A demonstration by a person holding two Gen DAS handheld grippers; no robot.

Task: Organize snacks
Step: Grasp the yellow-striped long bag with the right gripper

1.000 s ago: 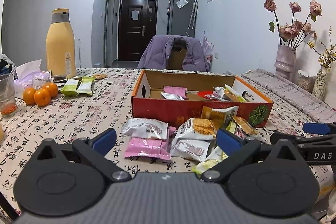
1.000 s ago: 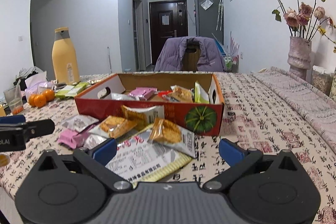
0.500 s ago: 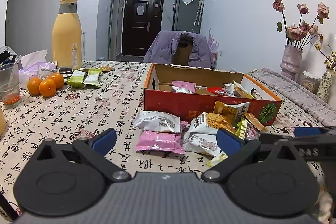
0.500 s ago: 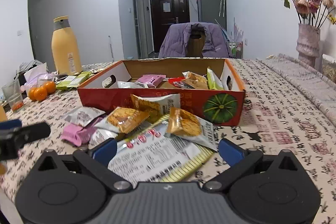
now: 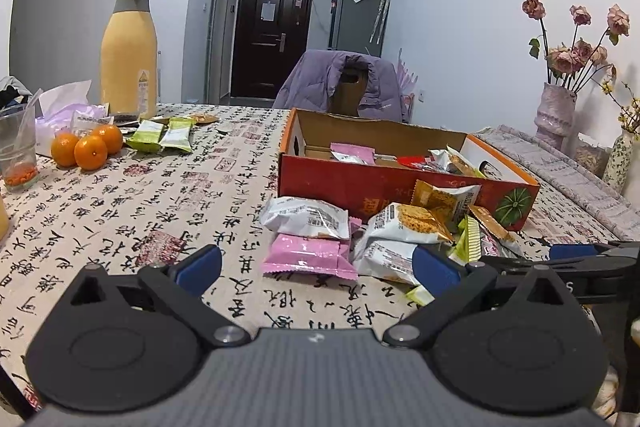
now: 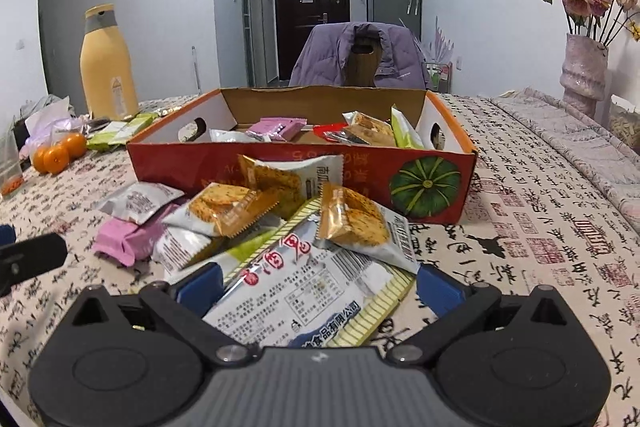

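A red cardboard box [image 6: 304, 179] with a pumpkin picture holds several snack packets. In front of it lies a loose pile: a pink packet [image 5: 310, 255], a white packet [image 5: 306, 219], orange cracker packets [image 6: 352, 223] and a large white and green bag [image 6: 308, 295]. My right gripper [image 6: 318, 285] is open, with the large bag lying between its blue pads. My left gripper [image 5: 316, 265] is open just short of the pink packet, nothing between its fingers. The right gripper's finger [image 5: 576, 255] shows at the right of the left wrist view.
At the far left stand a yellow bottle [image 5: 128, 55], three oranges [image 5: 86, 149], green packets [image 5: 164, 135], a glass [image 5: 18, 147] and tissue bags. A chair with a purple jacket [image 6: 360, 55] is behind the box. A vase of dried roses [image 6: 584, 71] stands at the right.
Both grippers have moved forward and lower toward the pile in front of the box. The large bag now reaches between the right gripper's fingers. Both stay open.
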